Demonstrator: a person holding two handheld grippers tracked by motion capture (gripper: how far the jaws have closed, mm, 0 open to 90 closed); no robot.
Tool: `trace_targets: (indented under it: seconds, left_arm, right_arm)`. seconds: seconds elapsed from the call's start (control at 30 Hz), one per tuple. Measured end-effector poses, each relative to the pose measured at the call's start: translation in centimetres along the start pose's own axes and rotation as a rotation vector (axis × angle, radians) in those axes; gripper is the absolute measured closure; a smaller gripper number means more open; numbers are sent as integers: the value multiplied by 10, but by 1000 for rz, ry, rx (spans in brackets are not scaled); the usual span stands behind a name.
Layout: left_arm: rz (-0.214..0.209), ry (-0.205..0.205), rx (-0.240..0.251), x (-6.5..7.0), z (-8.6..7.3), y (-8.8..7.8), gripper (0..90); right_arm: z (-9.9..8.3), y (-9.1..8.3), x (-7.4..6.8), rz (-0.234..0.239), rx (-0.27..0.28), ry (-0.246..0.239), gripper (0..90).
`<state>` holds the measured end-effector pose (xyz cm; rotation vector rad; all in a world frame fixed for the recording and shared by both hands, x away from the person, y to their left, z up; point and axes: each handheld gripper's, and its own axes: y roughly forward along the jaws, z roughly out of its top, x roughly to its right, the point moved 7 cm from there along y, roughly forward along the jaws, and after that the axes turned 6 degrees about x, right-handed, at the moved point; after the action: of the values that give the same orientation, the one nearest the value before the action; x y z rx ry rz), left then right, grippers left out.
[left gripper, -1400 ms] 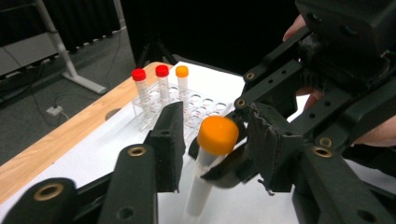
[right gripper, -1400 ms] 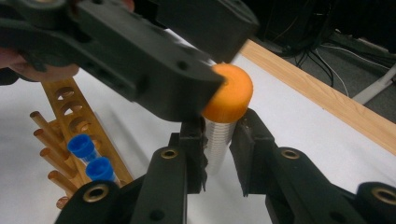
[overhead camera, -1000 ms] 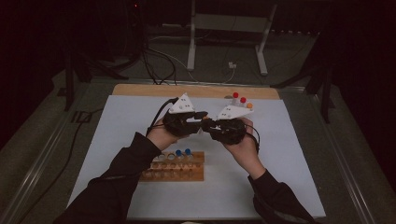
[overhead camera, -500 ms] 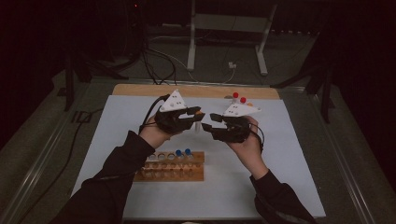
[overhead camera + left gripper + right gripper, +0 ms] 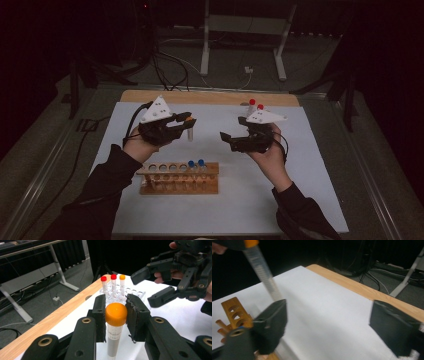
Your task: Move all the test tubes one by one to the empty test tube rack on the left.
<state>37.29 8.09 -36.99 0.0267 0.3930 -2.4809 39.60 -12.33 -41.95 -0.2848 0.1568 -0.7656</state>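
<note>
Gripping left tool (image 5: 116,315), upright orange-capped clear tube (image 5: 115,335); right tool (image 5: 327,325) wide, empty.

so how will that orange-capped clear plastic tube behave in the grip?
The orange-capped clear plastic tube looks stiff and light. The left gripper pinches its rounded cap, so it may swing or slip. Laid flat, its round body would probably roll.

a wooden rack (image 5: 179,178) sits at lower centre on the white surface (image 5: 310,165), two blue-capped tubes (image 5: 196,164) upright in it. a clear rack (image 5: 130,293) with capped tubes stands at the far edge.
</note>
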Motion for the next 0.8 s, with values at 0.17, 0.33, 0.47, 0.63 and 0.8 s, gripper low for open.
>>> trace_targets:
  seconds: [0.17,0.33,0.47,0.63,0.8]
  left_arm:
    - [8,-7,0,2,-6,-16,719]
    - [-14,-30,4,6,-11,-27,719]
    - [-23,-31,-2,12,-19,-33,719]
    - [-47,-39,-12,21,-30,-36,719]
    - [-74,-75,-19,28,-45,-32,719]
  right_arm:
    - [-1,-1,3,0,6,21,0]
    - [-3,-2,7,7,9,44,0]
    - [-4,-4,9,-6,-3,32,0]
    - [-9,-6,15,-19,-15,41,0]
    - [-12,-9,20,-26,-17,51,0]
